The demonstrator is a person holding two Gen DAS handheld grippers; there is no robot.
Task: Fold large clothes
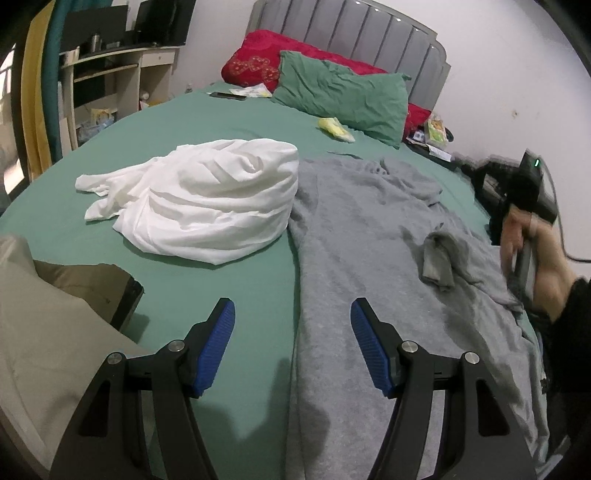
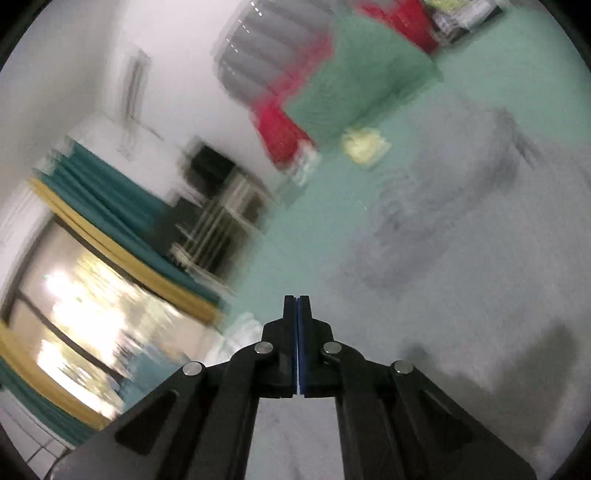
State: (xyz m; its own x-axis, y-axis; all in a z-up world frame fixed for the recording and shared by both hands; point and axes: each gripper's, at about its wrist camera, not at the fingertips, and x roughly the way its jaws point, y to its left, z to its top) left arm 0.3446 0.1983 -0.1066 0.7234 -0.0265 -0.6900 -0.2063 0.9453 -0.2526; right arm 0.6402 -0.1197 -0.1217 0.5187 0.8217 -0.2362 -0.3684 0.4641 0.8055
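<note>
The large grey knit garment [image 1: 369, 236] lies spread but rumpled on the green-sheeted bed [image 1: 229, 122], its near hem running under the left tool [image 1: 292, 325], which hovers with its blue-padded jaws wide apart and nothing between them. The right tool [image 2: 297, 306] has its jaws pressed together; no cloth shows between the pads, though that view is heavily smeared, so a thin pinch of fabric probably cannot be ruled out.

The main risk, as I judge it, is the crumpled white cloth heap [image 1: 207, 199], which touches the grey garment's left edge. A fold swept toward that side could drag or trap the white cloth inside the fold. A second risk is the small bunched flap of grey fabric [image 1: 437, 264] on the garment's right half: folding over it would lock in a lump. The left tool straddles the garment's edge, so closing here may catch the bedsheet along with the knit. The right tool's blur suggests fast motion, which could tug the loose knit out of line.

Beyond the grey garment, toward the headboard, lie a green pillow [image 1: 343, 96], a red patterned cushion [image 1: 258, 59] and a small yellow packet [image 1: 336, 129]. The padded grey headboard [image 1: 354, 33] stands against a white wall. Left of the white heap, past the bed's edge, stand a pale shelving unit [image 1: 110, 74] and teal and yellow curtains [image 1: 40, 74].
</note>
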